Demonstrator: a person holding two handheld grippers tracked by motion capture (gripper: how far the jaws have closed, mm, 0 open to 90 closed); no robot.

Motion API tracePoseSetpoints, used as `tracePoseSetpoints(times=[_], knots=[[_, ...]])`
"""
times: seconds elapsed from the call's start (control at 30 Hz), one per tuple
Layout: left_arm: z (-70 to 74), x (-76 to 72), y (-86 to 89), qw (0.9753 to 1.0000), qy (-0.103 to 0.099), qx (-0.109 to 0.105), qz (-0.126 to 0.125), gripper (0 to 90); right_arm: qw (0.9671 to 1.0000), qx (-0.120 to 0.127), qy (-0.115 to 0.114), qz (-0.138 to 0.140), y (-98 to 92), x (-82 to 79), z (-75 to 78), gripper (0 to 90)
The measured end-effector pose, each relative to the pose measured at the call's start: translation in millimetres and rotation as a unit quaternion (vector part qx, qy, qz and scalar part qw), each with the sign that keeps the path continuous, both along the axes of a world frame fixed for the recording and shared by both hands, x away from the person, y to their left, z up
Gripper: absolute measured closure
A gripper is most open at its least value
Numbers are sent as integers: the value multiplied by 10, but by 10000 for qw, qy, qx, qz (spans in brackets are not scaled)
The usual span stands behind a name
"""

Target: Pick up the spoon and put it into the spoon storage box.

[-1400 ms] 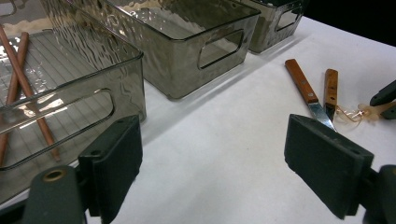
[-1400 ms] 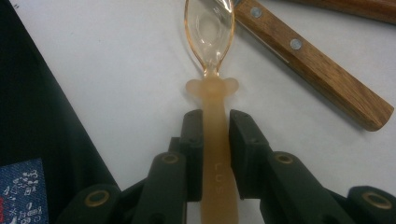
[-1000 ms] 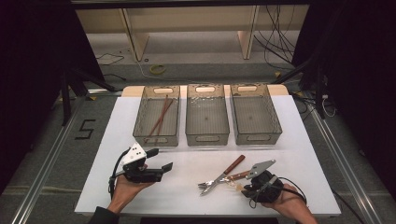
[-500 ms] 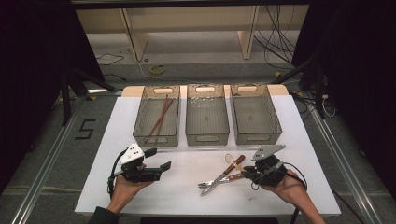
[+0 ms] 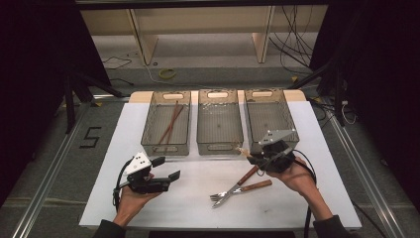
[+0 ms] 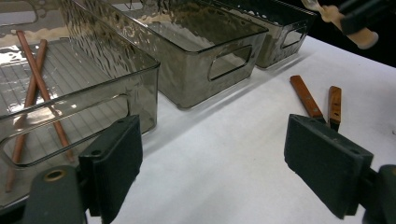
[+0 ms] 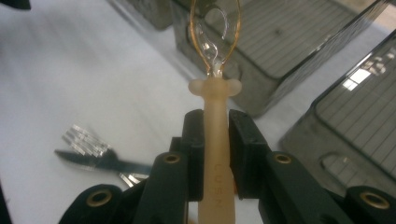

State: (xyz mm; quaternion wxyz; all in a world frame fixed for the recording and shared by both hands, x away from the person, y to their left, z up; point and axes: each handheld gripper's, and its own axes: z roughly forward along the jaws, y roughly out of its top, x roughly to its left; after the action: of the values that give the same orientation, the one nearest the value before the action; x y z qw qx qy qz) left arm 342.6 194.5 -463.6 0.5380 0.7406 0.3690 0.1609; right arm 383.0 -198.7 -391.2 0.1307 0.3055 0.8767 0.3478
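My right gripper (image 5: 253, 157) (image 7: 215, 125) is shut on a spoon (image 7: 215, 100) with a cream handle and a clear bowl. It holds the spoon above the table, just in front of the middle bin (image 5: 219, 144) and the right bin (image 5: 292, 130). A fork (image 5: 229, 190) (image 7: 87, 138) and a knife (image 5: 252, 187) with wooden handles lie crossed on the white table below it. My left gripper (image 5: 166, 168) (image 6: 219, 168) hovers open at the front left, nothing between its pads. Two brown chopsticks (image 5: 171, 124) (image 6: 35, 79) lie in the left bin (image 5: 148, 130).
Three smoky clear bins stand side by side at the back of the white table (image 5: 188, 208). The middle and right bins hold nothing that I can see. Beyond the table are floor, cables and wooden shelf legs.
My right gripper has lifted off the front right of the table with the spoon and moved away from me toward the bins. The left gripper has barely moved.
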Motion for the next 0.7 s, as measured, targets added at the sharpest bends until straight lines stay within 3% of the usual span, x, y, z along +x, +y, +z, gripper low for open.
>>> tracePoseSetpoints(times=[0.53, 0.7], knots=[[17, -6, 45, 10000, -47, -34, 62, 188, 9992, 223, -228, -227, 244, 498, 226, 777], [22, -12, 61, 9999, -75, -14, 127, 188, 9992, 154, -220, -288, 351, 637, 222, 777]])
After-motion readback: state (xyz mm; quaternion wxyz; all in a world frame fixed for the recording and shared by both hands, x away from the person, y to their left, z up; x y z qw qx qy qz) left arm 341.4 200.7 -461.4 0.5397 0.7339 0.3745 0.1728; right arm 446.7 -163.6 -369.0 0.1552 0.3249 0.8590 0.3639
